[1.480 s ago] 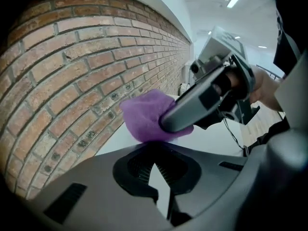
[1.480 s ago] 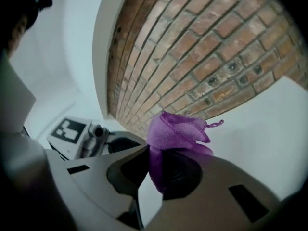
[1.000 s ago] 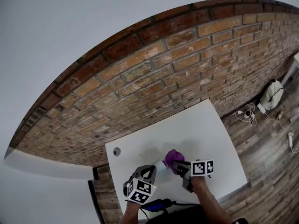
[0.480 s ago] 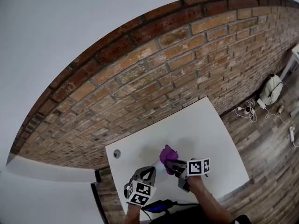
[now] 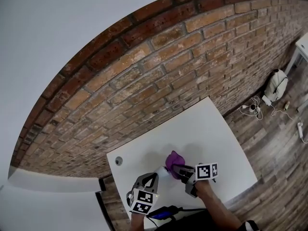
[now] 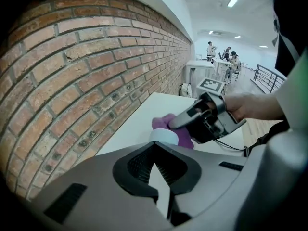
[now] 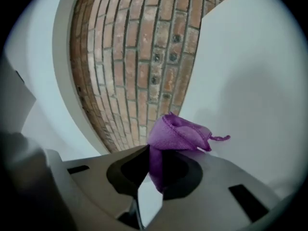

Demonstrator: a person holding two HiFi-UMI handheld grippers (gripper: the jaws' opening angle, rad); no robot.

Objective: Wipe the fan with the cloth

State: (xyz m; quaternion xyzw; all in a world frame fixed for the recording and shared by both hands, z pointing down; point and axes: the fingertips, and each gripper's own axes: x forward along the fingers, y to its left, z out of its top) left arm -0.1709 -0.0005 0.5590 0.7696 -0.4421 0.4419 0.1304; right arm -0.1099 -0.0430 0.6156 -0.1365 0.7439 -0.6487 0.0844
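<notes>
My R tool [image 7: 153,153] is pinching the purple microfibre cloth [image 7: 179,133]. One fold runs down btwn the jaws, and the rest bunches up above the tips w/ a small loop sticking out to the side. The tool points about level, out over the white rectangular worktop [image 5: 211,134] toward the red brick wall [image 5: 159,71].

My L tool [image 6: 156,148] is tilted down w/ its jaws pressed together. The small white round fan [image 6: 166,136] stands right at its tips; I can't tell from any view whether the jaws actually nip it. The cloth sits against the fan's far side, so the fan is btwn the two tools, near the worktop's front edge.

In the L tool's view my R hand [image 6: 248,105] wraps the other tool's grip, w/ the marker cube above it. There's a small round hole [image 5: 118,161] in the worktop, off to the L of both tools. A blue-black item [image 5: 161,211] lies at the near edge by my L tool; can't make out what it is. The grey wood-look floor [image 5: 269,167] is to the R, w/ white cables [image 5: 254,110] by the wall.
</notes>
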